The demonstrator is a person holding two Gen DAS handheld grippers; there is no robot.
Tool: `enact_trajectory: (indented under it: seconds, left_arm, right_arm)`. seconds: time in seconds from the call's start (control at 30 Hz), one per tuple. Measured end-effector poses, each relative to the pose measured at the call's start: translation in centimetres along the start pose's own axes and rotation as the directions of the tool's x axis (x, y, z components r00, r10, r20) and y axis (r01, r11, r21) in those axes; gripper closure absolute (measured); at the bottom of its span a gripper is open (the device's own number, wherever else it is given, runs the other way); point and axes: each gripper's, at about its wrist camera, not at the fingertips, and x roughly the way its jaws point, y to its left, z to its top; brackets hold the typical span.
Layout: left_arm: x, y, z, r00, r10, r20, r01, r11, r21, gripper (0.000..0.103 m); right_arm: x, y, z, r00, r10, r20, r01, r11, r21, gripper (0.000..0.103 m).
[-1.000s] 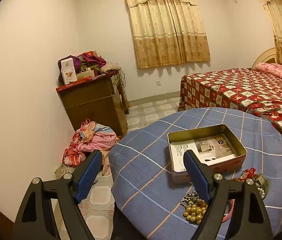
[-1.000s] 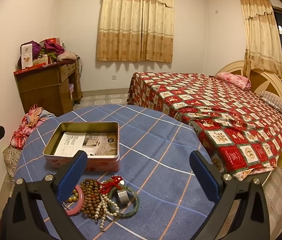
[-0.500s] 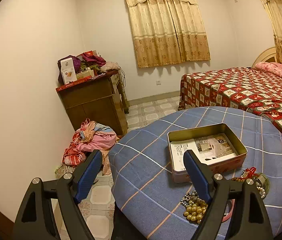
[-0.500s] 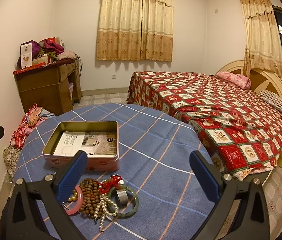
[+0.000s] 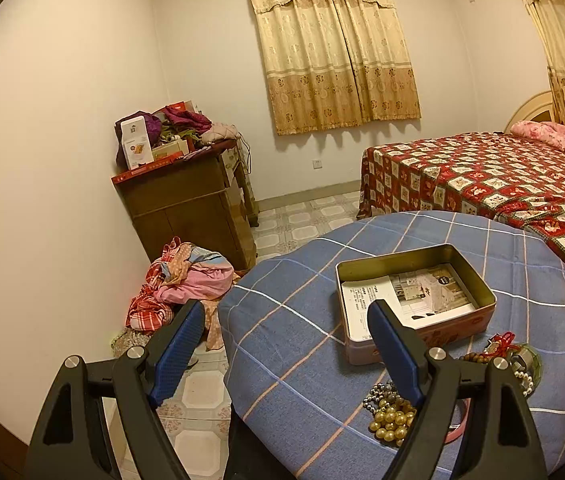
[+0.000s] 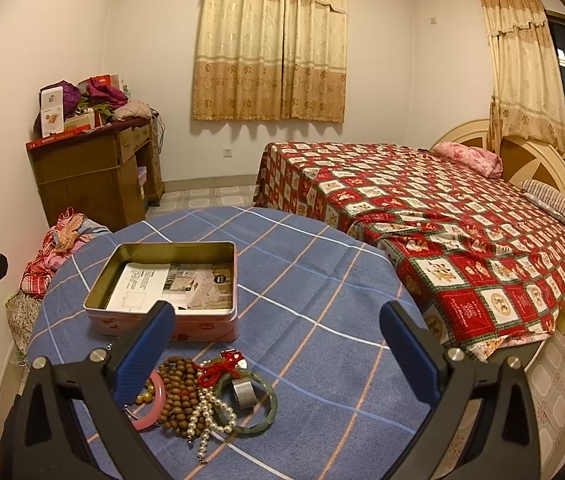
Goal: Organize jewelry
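An open pink tin with gold inside walls stands on the round table, a printed leaflet lying flat in it. In front of it lies a pile of jewelry: brown wooden beads, a pearl strand, a green bangle, a pink bangle, a silver ring and a red cord knot. Gold beads show in the left wrist view. My left gripper hangs open at the table's left edge, nothing between its fingers. My right gripper is open above the table just behind the pile, also holding nothing.
The table wears a blue plaid cloth. A bed with a red patterned cover is close on the right. A wooden cabinet piled with clutter stands at the left wall, with a heap of clothes on the tiled floor.
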Motion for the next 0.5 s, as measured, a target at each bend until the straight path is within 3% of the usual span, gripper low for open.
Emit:
enact_trajectory:
  seconds: [0.5]
  left_arm:
    - [0.25, 0.23, -0.6, 1.0, 0.002, -0.003, -0.002, 1.0, 0.007, 0.02]
  right_arm:
    - [0.08, -0.03, -0.08, 1.0, -0.002, -0.001, 0.002, 1.0, 0.0, 0.0]
